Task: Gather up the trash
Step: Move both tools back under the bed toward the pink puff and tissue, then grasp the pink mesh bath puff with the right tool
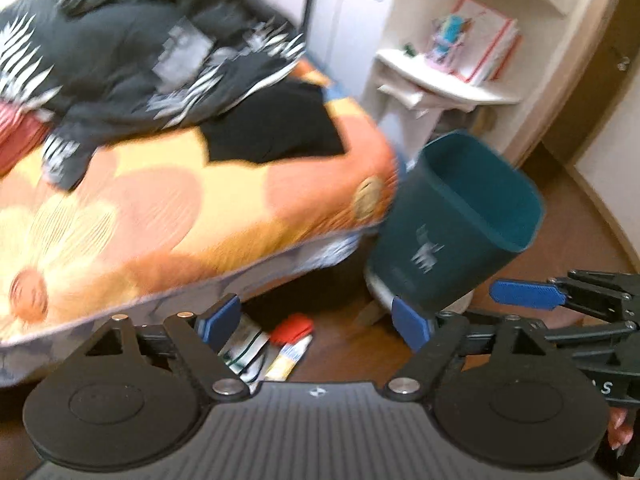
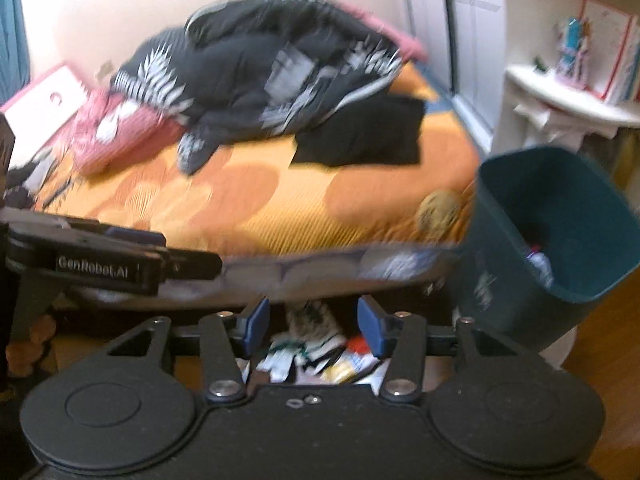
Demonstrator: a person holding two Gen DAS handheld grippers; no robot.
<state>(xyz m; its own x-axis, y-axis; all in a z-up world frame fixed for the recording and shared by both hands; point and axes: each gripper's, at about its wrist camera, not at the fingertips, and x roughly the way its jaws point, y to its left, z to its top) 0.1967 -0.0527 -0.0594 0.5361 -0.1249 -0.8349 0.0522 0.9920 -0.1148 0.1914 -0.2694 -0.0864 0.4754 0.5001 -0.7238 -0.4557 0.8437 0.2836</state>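
Left wrist view: the left tongs point(image 1: 316, 318) tilt steeply down toward the floor with their blue pads spread wide and nothing between them. Just beyond and below the gap, on the brown floor point(image 1: 344, 352), lies a small heap of trash point(image 1: 268, 350): crumpled white-and-green wrappers, something red, a yellow-and-white packet. At the right edge the right tongs point(image 1: 560, 304) reach in from the side, one blue pad showing.

Right wrist view: the right tongs point(image 2: 313, 326) also point downward, jaws apart and empty, and the same trash point(image 2: 320, 356) sits straight ahead between the pads' line of sight, close under the bed's edge. The left tongs point(image 2: 132, 252) cross in from the left, blurred.

Ahead and to the right of both tongs stands a dark teal bin point(image 1: 460, 220), tipped toward the camera, with some scraps visible inside from the right wrist view. Farther ahead and to the left spreads the bed point(image 1: 160, 208) with an orange patterned cover, a dark quilt point(image 1: 132, 48) heaped on it. Beyond the bin, a white shelf point(image 1: 448, 80) holds books.
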